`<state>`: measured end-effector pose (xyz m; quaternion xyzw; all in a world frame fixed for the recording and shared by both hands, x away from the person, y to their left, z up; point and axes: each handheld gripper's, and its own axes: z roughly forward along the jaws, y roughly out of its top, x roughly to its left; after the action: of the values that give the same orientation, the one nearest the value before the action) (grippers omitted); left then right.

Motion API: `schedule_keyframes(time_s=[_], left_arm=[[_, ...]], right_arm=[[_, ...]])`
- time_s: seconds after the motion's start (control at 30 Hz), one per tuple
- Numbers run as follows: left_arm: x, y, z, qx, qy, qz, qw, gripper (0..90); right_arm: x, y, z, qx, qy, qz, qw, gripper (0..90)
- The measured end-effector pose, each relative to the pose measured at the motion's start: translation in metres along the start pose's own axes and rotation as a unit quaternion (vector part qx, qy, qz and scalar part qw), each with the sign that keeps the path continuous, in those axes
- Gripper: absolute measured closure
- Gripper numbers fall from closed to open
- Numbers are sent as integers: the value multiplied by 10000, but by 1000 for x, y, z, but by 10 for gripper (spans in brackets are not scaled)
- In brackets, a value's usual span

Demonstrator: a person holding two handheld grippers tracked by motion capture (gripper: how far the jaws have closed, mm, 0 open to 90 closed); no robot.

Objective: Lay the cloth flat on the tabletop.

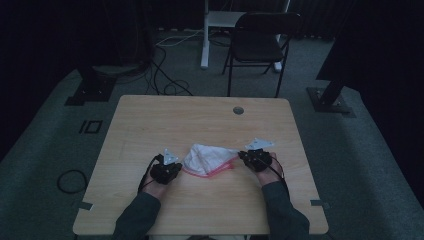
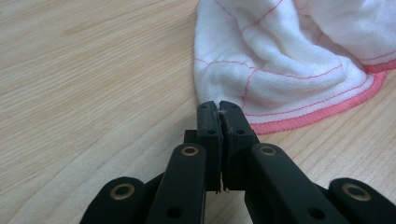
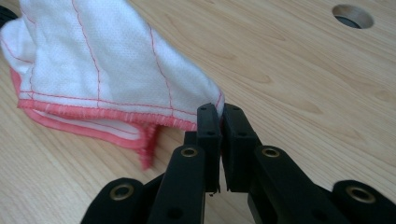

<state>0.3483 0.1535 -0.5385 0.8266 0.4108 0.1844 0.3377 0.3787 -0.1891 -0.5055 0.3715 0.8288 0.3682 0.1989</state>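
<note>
A white cloth with red stitched lines and a pink hem lies bunched on the wooden table, stretched between my two grippers. My left gripper is shut on the cloth's left corner; in the left gripper view the jaws pinch the white fabric at its edge. My right gripper is shut on the cloth's right corner; in the right gripper view the tips hold the folded fabric just above the pink hem.
A round cable hole sits in the table's far right part, also in the right gripper view as a hole. A black chair stands beyond the table. Cables lie on the floor at left.
</note>
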Motion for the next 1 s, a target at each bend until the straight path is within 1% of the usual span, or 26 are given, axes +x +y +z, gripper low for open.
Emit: schedule_keyframes(time_s=[0.1, 0.13, 0.23, 0.27, 0.3, 0.37, 0.47, 0.6, 0.73, 0.77, 0.83, 0.87, 1.0], left_arm=[[3, 0, 0, 2, 48, -63, 10000, 884], [4, 0, 0, 10, 70, -90, 9999, 884], [6, 1, 0, 40, 48, -196, 9998, 884], [5, 2, -1, 65, 24, -242, 9997, 883], [4, 2, -1, 37, 27, -256, 9997, 875], [0, 5, -4, -21, 8, -256, 9997, 872], [-8, 10, -10, -161, -63, -137, 9998, 860], [-18, 16, -16, -307, -38, 5, 9995, 846], [-24, 18, -21, -424, -25, 31, 9991, 821], [-25, 19, -22, -450, -63, 27, 9990, 816], [-31, 20, -23, -495, -187, 92, 9986, 815], [-34, 20, -23, -477, -236, 194, 9984, 815], [-51, 22, -16, -428, -478, 410, 9971, 816]], right_arm=[[-6, -3, -2, 23, -77, 58, 10000, 872], [-6, -3, -2, 23, -77, 58, 10000, 872], [-11, -5, -3, 51, -127, 113, 9998, 871], [-12, -6, -3, 57, -147, 124, 9998, 871], [-15, -7, -4, 69, -146, 177, 9997, 871], [-15, -8, -4, 72, -150, 183, 9997, 871], [-16, -8, -3, 94, -168, 154, 9997, 871], [-16, -7, -3, 97, -186, 156, 9997, 871], [-16, -5, -3, 91, -187, 161, 9997, 871], [-16, -4, -3, 95, -188, 156, 9997, 871], [-16, -4, -3, 92, -185, 145, 9997, 871], [-16, -3, -2, 97, -186, 133, 9997, 871], [-15, -2, -1, 95, -177, 126, 9997, 871]])
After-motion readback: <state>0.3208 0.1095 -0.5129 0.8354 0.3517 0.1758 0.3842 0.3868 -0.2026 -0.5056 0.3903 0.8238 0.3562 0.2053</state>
